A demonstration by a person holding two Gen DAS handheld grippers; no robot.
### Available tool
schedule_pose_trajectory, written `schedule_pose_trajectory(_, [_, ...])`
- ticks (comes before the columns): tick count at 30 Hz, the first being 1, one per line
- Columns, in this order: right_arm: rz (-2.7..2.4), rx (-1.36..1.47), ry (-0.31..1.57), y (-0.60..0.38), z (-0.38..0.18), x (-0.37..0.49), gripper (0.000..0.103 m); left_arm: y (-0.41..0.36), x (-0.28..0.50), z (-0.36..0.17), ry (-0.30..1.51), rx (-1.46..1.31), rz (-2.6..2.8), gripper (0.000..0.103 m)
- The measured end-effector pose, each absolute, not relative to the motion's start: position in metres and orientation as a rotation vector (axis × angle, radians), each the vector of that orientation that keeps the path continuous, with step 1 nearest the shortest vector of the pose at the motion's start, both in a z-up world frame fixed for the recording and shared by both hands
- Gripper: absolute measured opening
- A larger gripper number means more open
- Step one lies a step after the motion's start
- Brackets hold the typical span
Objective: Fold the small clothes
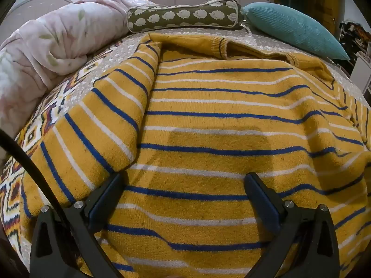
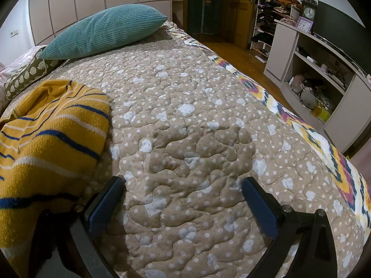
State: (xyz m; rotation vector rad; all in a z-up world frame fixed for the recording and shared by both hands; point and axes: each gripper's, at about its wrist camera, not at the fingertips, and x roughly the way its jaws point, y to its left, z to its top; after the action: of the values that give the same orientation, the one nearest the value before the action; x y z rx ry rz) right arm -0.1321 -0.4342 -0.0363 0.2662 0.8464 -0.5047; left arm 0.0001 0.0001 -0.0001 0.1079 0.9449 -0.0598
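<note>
Yellow knit sweater with blue and white stripes, spread across the quilted bedspread, collar toward the pillows, one sleeve folded in over the body along the left side. In the right wrist view, only the sweater's right edge, bunched at the picture's left.

Left gripper angled down over the sweater's lower body, jaws spread wide, blue pads clear of the knit, nothing between them but striped fabric below (no pinch, no lifted fold). Right gripper likewise wide apart, released, over bare bedspread just beside the sweater; left finger close to the sweater's edge, contact impossible to tell.

At the head of the bed: a teal ribbed cushion, an olive bolster printed with pale hedgehogs just beside it, and a rumpled pink floral duvet heaped at the left. Along the bedspread's border, a bright geometric pattern. Beyond the bed's right side, an open white shelf unit, a clock on top.
</note>
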Motion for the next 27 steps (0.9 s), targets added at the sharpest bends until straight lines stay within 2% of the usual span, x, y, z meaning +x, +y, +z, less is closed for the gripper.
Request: schedule_pose_trajectory(27, [-0.504, 0.271, 0.842, -0.4358, -0.0369, -0.1329, 0.103, -0.0011, -0.0018, -0.0032, 0.946, 0.102, -0.063, 0.103])
